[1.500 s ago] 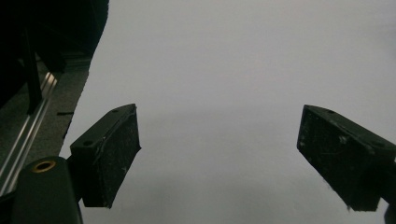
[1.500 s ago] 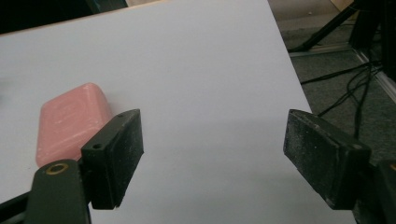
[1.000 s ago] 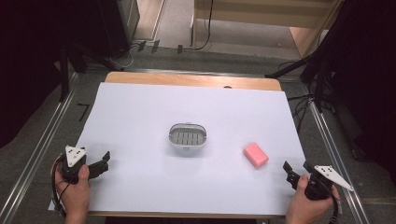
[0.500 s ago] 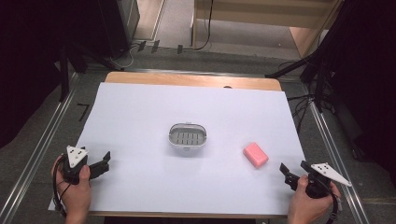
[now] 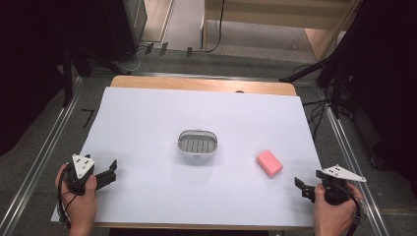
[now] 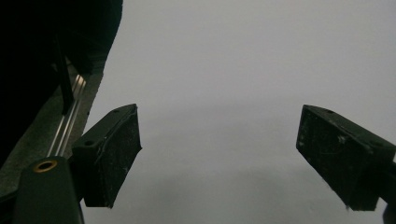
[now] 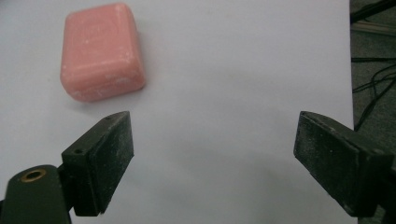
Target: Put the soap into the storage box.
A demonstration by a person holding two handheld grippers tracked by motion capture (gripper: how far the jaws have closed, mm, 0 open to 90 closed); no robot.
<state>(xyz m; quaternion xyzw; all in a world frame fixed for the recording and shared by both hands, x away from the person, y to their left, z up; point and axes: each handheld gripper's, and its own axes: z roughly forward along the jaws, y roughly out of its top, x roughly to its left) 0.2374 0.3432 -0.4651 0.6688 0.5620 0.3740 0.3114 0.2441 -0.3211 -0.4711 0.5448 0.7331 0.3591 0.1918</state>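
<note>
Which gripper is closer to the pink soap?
The right gripper. The soap lies just ahead of its open jaws; the left gripper is far across the table.

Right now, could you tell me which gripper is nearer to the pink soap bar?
The right. The right gripper sits just short of the pink soap bar, jaws open, nothing between them. The left gripper is far across the table, beyond the soap dish.

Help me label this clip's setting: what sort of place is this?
Probably a lab or recording workspace, not a home: a table covered with a plain white sheet, aluminium rails along its sides, and cables on the grey floor.
</note>
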